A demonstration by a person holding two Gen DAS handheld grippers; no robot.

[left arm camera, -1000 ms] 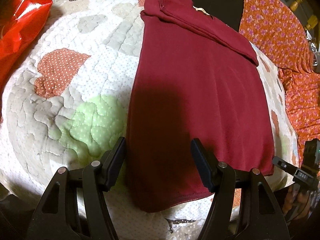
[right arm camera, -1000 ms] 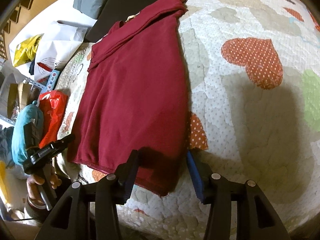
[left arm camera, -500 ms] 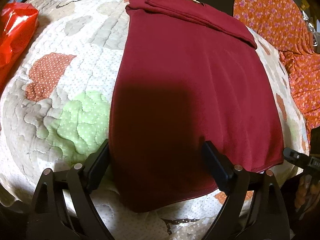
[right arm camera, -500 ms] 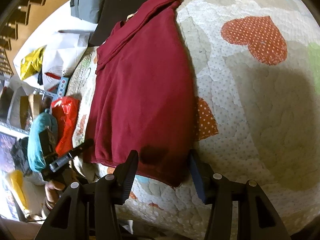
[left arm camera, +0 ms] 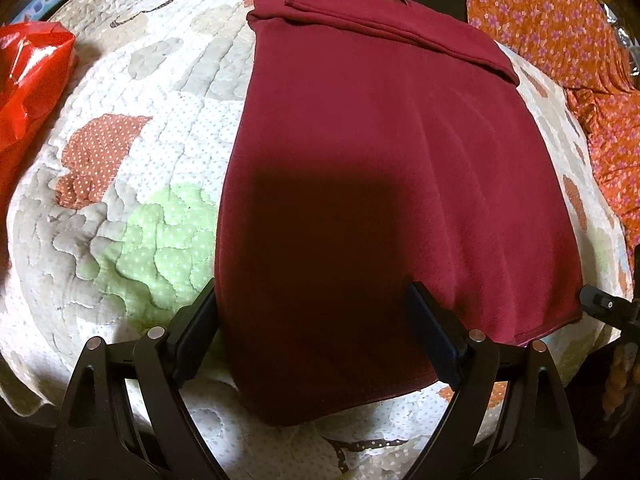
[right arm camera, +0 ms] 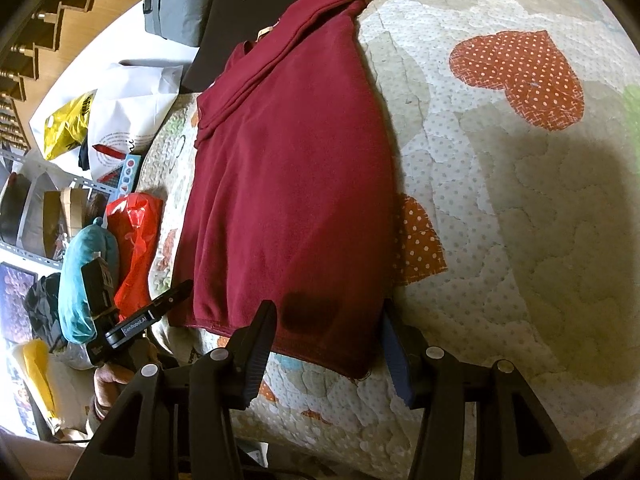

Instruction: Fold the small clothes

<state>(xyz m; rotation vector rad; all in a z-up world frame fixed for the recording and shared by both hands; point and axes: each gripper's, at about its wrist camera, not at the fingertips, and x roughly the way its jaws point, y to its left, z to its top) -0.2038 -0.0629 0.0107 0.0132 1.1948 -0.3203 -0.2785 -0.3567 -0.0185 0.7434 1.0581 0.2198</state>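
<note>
Around my work the bed is crowded. A red plastic bag [left arm camera: 30,80] lies at the quilt's left edge, and an orange flowered cloth [left arm camera: 560,28] drapes along the right edge, just beside the shirt's far corner. From my right side I also see a teal bundle [right arm camera: 86,280] beside the red bag, a yellow bag [right arm camera: 68,124] and white bags [right arm camera: 132,100] past the bed, and a dark flat slab [right arm camera: 256,8] under the shirt's collar end. Nothing lies on top of the garment; only my own shadow darkens its near half.

The maroon shirt [left arm camera: 380,184] lies flat on the heart-patterned quilt [left arm camera: 120,184], sleeves folded in across the far end, its hem toward me.

My left gripper [left arm camera: 316,328] stands wide open, straddling the shirt's near left corner, pads apart from the cloth as far as I can tell. My right gripper [right arm camera: 328,340] is about half open around the near right corner; the hem sits between the fingers, yet I cannot tell whether they touch it.

Compared with a second ago, my left gripper has spread much wider and slid further over the shirt, so the garment fills more of that view. My right gripper has barely changed.
</note>
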